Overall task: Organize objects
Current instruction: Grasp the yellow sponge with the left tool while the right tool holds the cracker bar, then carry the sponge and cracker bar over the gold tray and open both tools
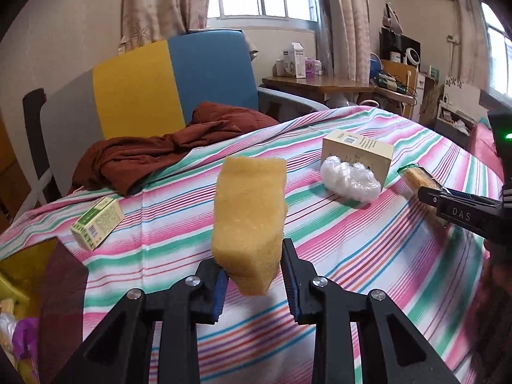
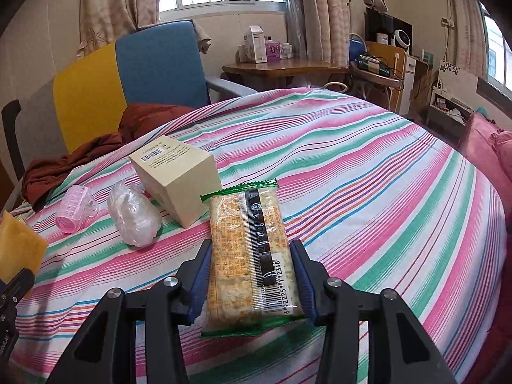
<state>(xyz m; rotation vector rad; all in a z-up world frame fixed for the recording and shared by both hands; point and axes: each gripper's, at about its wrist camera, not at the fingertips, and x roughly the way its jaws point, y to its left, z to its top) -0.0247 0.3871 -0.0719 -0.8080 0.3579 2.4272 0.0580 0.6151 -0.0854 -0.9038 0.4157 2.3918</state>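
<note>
Above striped bedspread (image 1: 352, 249), sponge (image 1: 249, 220) clamped in left gripper (image 1: 254, 283)

The left gripper (image 1: 254, 283) clamps a yellow sponge (image 1: 251, 220) upright above the striped sheet (image 1: 368, 256), with a green box (image 1: 97, 223) lying at left.

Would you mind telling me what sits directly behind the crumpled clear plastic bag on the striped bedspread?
A beige carton stands right behind the clear plastic bag, barcode label on top. The bag covers the carton's lower front, so whether they touch stays unclear. Behind the carton, only striped bedspread shows.
</note>
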